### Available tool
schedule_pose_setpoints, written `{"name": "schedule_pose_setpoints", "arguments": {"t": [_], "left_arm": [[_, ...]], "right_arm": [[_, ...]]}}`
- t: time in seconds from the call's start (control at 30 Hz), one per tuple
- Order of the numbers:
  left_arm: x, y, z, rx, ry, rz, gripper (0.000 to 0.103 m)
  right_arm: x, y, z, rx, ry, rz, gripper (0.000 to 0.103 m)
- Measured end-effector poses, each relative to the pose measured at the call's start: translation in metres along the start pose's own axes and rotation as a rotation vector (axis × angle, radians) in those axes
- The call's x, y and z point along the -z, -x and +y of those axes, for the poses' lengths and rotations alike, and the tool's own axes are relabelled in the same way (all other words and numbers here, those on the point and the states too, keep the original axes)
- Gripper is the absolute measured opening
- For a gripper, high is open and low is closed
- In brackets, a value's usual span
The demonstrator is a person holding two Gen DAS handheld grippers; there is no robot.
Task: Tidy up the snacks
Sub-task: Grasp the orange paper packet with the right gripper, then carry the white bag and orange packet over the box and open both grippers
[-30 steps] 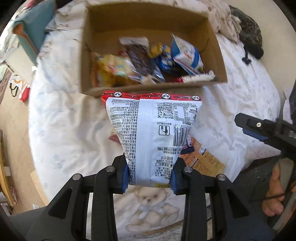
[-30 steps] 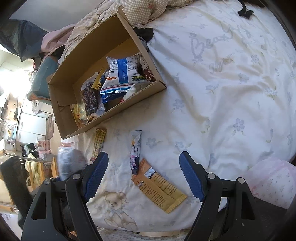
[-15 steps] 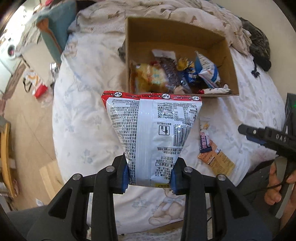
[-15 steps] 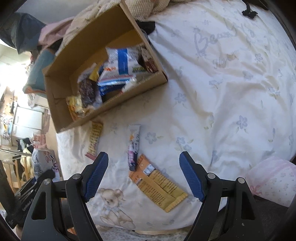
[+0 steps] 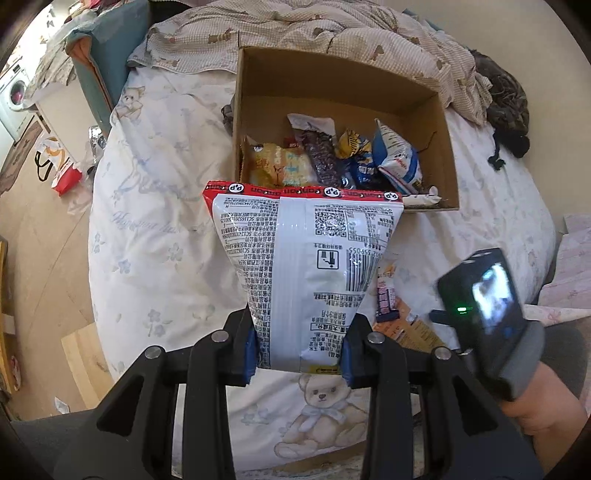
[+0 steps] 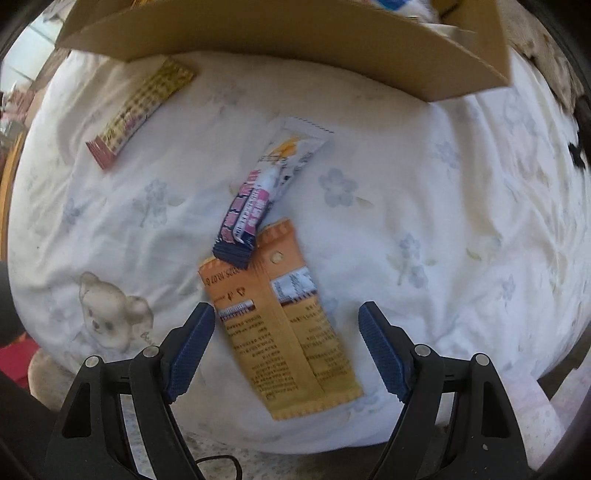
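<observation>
My left gripper [image 5: 298,356] is shut on the bottom of a white snack bag with a red top seam [image 5: 303,266], held above the bed in front of a cardboard box [image 5: 448,155] that holds several snack packs. My right gripper [image 6: 286,349] points down, open, its blue pads to either side of an orange packet [image 6: 284,328] lying flat on the sheet, not touching it. A purple-and-white bar [image 6: 264,199] rests across the orange packet's top end. A yellow-and-red bar [image 6: 144,107] lies to the left, near the box's front wall [image 6: 295,40].
A white floral bed sheet [image 5: 155,229] with a teddy bear print [image 5: 325,413] covers the bed. A rumpled checked blanket [image 5: 295,33] lies behind the box. Dark cloth [image 5: 506,110] sits at the far right. Floor with bags [image 5: 55,166] is on the left.
My right gripper has swung down and dropped close over the orange packet, still open. My left gripper has drawn back and up a little with the bag, so more of the box shows.
</observation>
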State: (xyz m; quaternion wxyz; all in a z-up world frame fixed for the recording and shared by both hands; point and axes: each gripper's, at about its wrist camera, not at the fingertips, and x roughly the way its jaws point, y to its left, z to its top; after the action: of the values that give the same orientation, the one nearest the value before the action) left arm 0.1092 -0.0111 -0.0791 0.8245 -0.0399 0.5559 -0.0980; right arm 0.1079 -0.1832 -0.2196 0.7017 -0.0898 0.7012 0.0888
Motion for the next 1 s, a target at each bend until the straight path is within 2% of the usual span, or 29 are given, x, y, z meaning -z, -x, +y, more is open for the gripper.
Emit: {"name": "schedule_pose_setpoints", "arguments": {"t": [0.1,0.13,0.2,0.3,0.37,0.43,0.53,0.8,0.87,1.0], "left_arm": [[-0.001,0.0,0.002,0.008,0.014,0.003,0.03],[-0.002,0.0,0.003,0.008,0.02,0.004,0.03],[-0.002,0.0,0.005,0.006,0.029,0.005,0.03],[-0.001,-0.001,0.008,-0.004,0.033,0.003,0.03],[0.0,-0.001,0.009,-0.01,0.034,0.004,0.03],[0.001,-0.002,0.01,-0.025,0.031,0.001,0.03],[0.003,-0.003,0.012,-0.047,0.034,0.001,0.03],[0.006,-0.009,0.018,-0.115,0.031,-0.001,0.03],[0.006,-0.008,0.02,-0.138,0.034,-0.014,0.03],[0.004,-0.004,0.03,-0.154,0.072,-0.042,0.03]], "right_arm": [[-0.004,-0.007,0.005,0.022,0.027,0.006,0.081],[-0.005,-0.006,0.007,0.019,0.035,0.0,0.077],[-0.006,-0.003,0.009,-0.005,0.042,-0.006,0.062],[-0.005,0.001,0.01,-0.021,0.05,-0.016,0.047],[-0.003,0.004,0.009,-0.077,0.04,-0.011,0.041],[0.004,0.008,0.006,-0.165,0.016,-0.003,0.041],[0.012,0.016,0.007,-0.252,0.022,-0.011,0.041],[0.036,0.036,0.033,-0.436,0.093,-0.001,0.041],[0.039,0.045,0.039,-0.482,0.115,-0.024,0.041],[0.038,0.073,0.037,-0.561,0.128,-0.142,0.041]]}}
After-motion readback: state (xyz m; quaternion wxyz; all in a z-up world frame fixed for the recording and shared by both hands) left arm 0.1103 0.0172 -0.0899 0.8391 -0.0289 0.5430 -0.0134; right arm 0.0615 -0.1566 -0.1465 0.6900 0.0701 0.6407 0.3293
